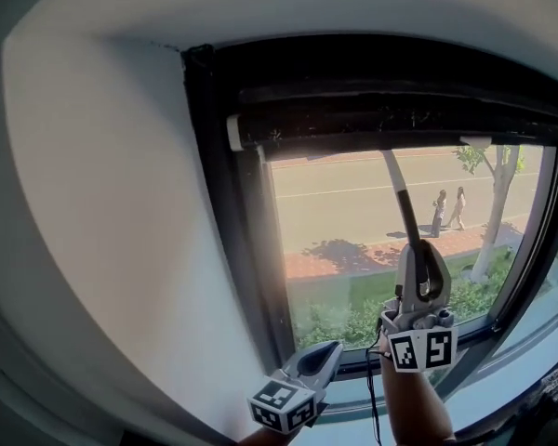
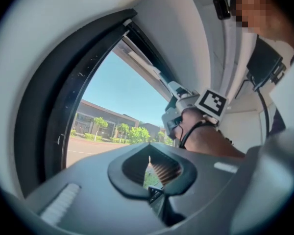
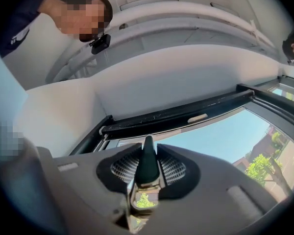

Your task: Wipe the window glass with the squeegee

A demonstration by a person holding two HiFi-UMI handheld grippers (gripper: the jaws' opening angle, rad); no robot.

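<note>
The right gripper (image 1: 418,260) is raised in front of the window glass (image 1: 344,212) with its jaws clamped on the squeegee (image 1: 401,196); in the right gripper view the dark handle of the squeegee (image 3: 147,159) stands upright between the two ribbed pads of the right gripper (image 3: 147,169). From the jaws the handle runs up and slightly left across the glass. Its upper end meets the lower edge of the black roller (image 1: 400,110) spanning the top of the window, and the blade cannot be made out there. The left gripper (image 1: 327,351) sits low, near the lower left corner of the window frame (image 1: 225,230). Its jaws are drawn together on nothing, and the left gripper view (image 2: 151,174) shows only a thin sliver of daylight between the pads. A small white tab (image 1: 475,141) hangs below the roller, to the right of the handle. A pale wall (image 1: 102,203) borders the frame on the left. Beyond the glass lie a road, a tree (image 1: 498,203), two pedestrians (image 1: 449,210) on a pavement and green shrubs (image 1: 339,319).
</note>
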